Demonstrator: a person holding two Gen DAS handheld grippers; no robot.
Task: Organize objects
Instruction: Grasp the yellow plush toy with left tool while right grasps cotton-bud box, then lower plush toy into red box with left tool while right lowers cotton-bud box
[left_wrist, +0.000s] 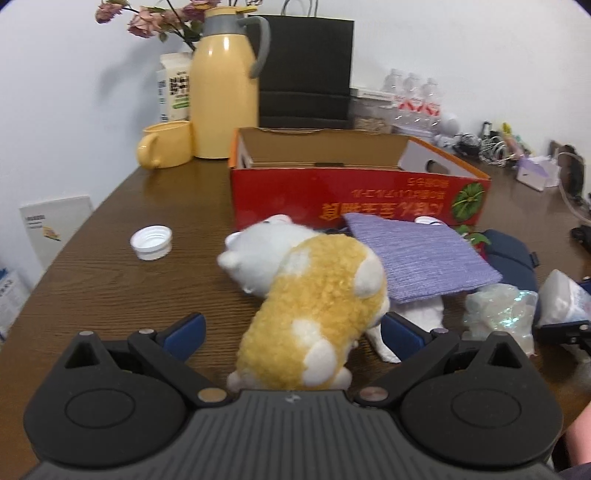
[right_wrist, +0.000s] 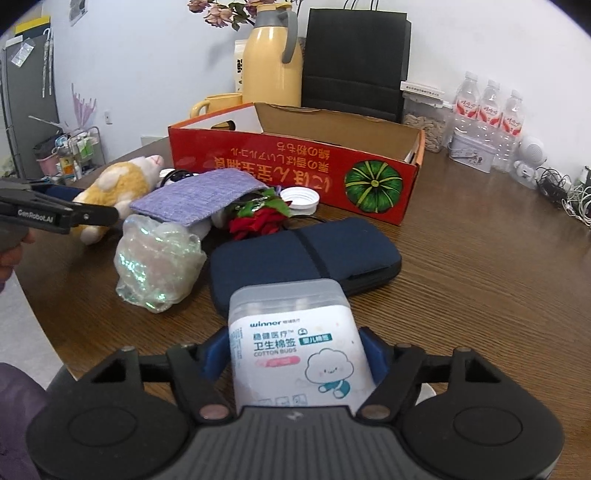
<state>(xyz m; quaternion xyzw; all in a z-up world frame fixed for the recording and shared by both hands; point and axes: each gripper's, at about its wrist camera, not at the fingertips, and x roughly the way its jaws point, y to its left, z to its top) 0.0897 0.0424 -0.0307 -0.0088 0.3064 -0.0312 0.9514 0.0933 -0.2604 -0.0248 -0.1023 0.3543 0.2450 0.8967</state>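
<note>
Plush, yellow and white, the toy (left_wrist: 314, 306) lies on the tabletop (left_wrist: 110, 288) between the spread left tongs (left_wrist: 291, 325), untouched by either pad. Right tongs (right_wrist: 295, 354) clasp a cotton bud box (right_wrist: 295, 343) on both sides, before the red carton (right_wrist: 295, 162).

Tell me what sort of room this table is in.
Probably an office or break room, though it could be a home: a brown table against a white wall holds a yellow thermos, shrink-wrapped water bottles and tangled cables.
</note>
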